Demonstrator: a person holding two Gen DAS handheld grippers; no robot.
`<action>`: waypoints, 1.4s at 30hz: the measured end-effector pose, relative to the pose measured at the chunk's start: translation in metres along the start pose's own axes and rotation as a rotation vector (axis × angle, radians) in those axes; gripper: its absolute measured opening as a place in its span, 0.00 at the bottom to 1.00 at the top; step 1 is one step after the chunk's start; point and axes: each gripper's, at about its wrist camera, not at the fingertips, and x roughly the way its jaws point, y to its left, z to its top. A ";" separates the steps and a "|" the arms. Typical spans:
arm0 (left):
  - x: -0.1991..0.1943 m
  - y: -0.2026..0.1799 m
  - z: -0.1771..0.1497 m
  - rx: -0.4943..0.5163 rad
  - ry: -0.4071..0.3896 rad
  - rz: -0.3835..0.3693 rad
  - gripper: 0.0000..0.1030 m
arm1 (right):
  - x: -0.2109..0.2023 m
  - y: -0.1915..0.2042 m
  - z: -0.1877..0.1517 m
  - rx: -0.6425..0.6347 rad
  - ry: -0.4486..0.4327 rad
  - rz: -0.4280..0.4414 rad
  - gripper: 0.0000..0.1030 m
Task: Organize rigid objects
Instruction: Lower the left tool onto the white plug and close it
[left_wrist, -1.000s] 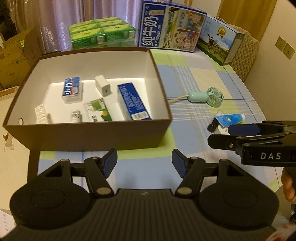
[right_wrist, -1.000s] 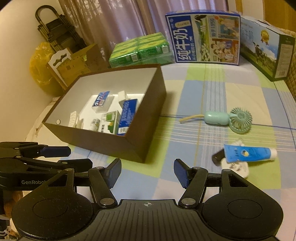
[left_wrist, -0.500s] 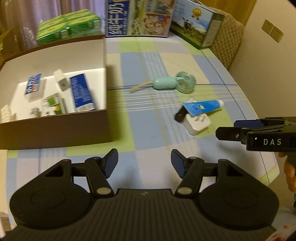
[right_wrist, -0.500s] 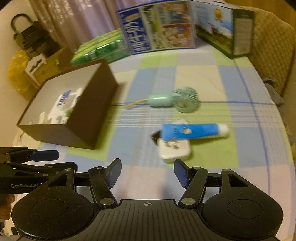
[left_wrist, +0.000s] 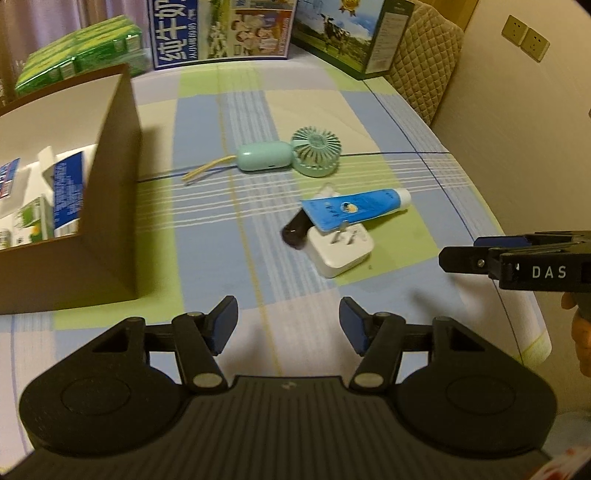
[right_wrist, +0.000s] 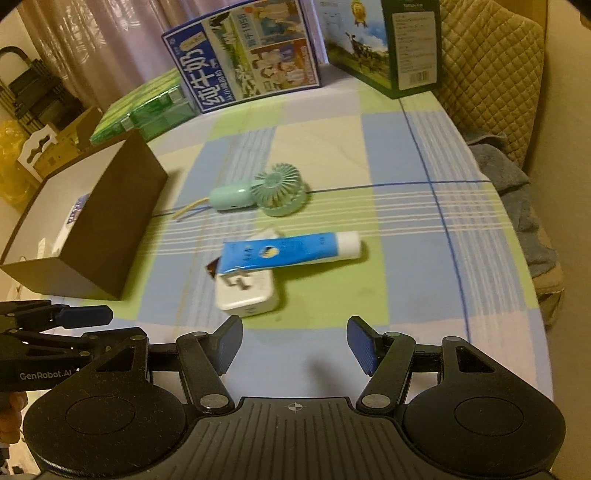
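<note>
Left to right across the desk (left_wrist: 207, 280), which has a checked blue-green cloth:

Brown cardboard box with white inside (left_wrist: 110, 206) sits far left, already holding several small cartons. We read it as the drop target.

Mint-green handheld fan with a tan wrist cord (left_wrist: 288, 155) lies flat, well apart from the box. Hard plastic, light. The grille head is the fragile part, so we'd take the smooth oval handle across its narrow sides. The cord may drag.

Nearer us is a small pile. The dark stubby object (left_wrist: 295, 229) is partly under the tube, too blurred to identify. The white square plug adapter (left_wrist: 341, 247) lies prongs up: stiff, dense for its size, with flat parallel sides that make the easiest grip here. We'd avoid the prongs. The blue squeeze tube with white cap (left_wrist: 354, 208) lies across the adapter's far edge and over the dark piece. It is soft-walled and glossy, so we'd pinch near the cap shoulder, where it's firmest. It should come off first or it will roll when the adapter moves.

Left gripper (left_wrist: 288, 325): jaws have just been closing a little, now mid-width, nothing between them.

Right gripper (right_wrist: 293, 349): jaws mid-width, empty, short of the adapter (right_wrist: 246, 293).
</note>
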 end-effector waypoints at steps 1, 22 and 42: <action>0.003 -0.003 0.001 0.000 -0.002 0.001 0.56 | 0.001 -0.004 0.000 -0.004 0.001 -0.005 0.58; 0.058 -0.051 0.025 -0.050 -0.075 0.041 0.42 | 0.029 -0.083 0.019 -0.005 0.041 -0.054 0.58; 0.078 -0.064 0.026 0.024 -0.104 0.115 0.16 | 0.042 -0.094 0.021 -0.003 0.077 -0.035 0.58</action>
